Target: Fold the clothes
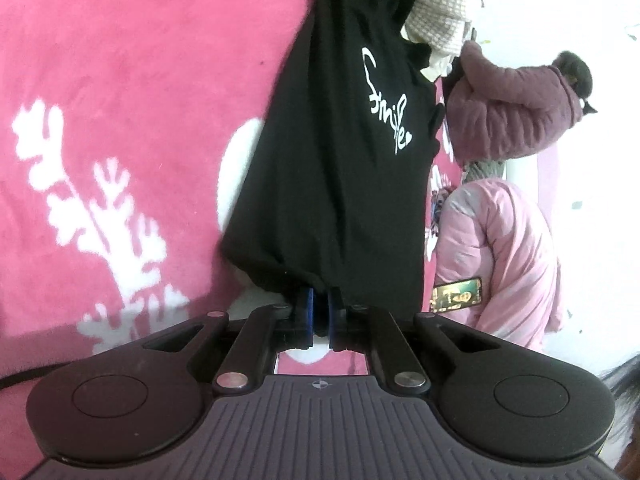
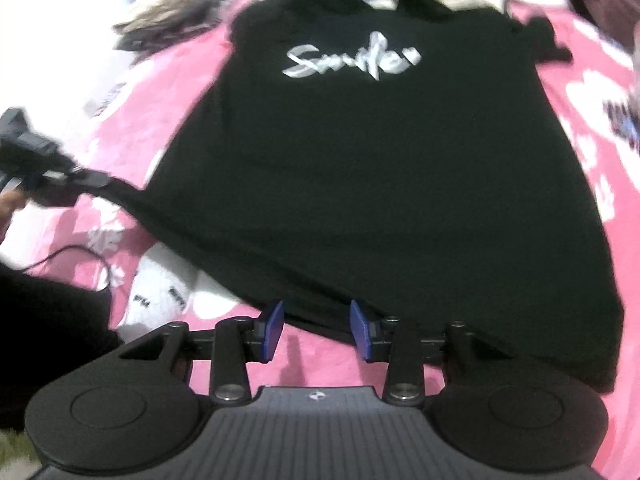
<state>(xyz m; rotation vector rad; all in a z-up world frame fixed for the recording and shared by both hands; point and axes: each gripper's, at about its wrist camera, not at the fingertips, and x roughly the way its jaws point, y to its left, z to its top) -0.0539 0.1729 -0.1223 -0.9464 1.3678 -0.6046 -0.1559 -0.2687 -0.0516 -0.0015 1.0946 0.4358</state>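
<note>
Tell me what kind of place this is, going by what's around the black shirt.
Probably a bedroom at home: the black T-shirt lies spread on a pink fleece blanket with white patterns, a heap of other clothes lies beyond it, and people in padded jackets are alongside.

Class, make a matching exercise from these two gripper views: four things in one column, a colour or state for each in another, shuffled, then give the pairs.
1 black T-shirt
2 blanket
3 left gripper
4 right gripper

a pink with white shapes
b open at the hem
c printed with white script
d shut on a corner of the shirt

Pairs: 1-c, 2-a, 3-d, 4-b
</note>
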